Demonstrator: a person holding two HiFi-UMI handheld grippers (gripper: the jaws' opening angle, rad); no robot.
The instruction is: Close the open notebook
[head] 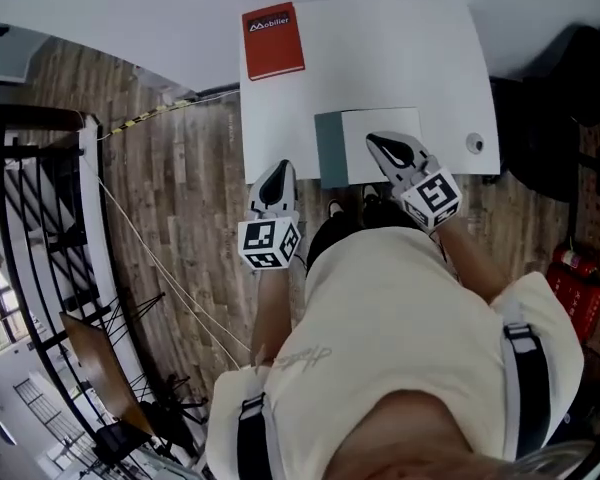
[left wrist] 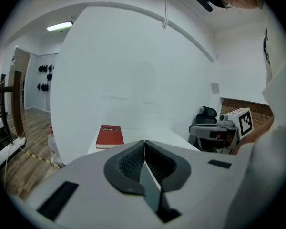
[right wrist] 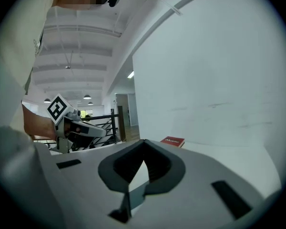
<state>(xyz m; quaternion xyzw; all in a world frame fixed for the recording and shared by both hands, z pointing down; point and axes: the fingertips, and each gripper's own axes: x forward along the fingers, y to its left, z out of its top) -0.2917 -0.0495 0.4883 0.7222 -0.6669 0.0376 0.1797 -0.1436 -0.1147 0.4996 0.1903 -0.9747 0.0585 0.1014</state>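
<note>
The notebook (head: pixel 380 140) lies at the near edge of the white table (head: pixel 420 58), showing a white page with a grey-teal strip (head: pixel 330 149) along its left side. My right gripper (head: pixel 377 142) hovers over the white page, jaws shut and empty. Left of the table's corner, my left gripper (head: pixel 280 171) is held above the wood floor, shut with nothing in it. Through the right gripper's jaw gap a sliver of the white page (right wrist: pixel 136 174) shows. The left gripper view has the right gripper (left wrist: pixel 214 130) at its right.
A red book (head: pixel 273 40) lies at the table's far left corner, also seen as the red book (left wrist: pixel 109 136) and the red book (right wrist: pixel 173 140). A small round fitting (head: pixel 475 143) sits near the table's right edge. A black chair (head: pixel 540 138) stands to the right, a black railing (head: pixel 25 218) to the left.
</note>
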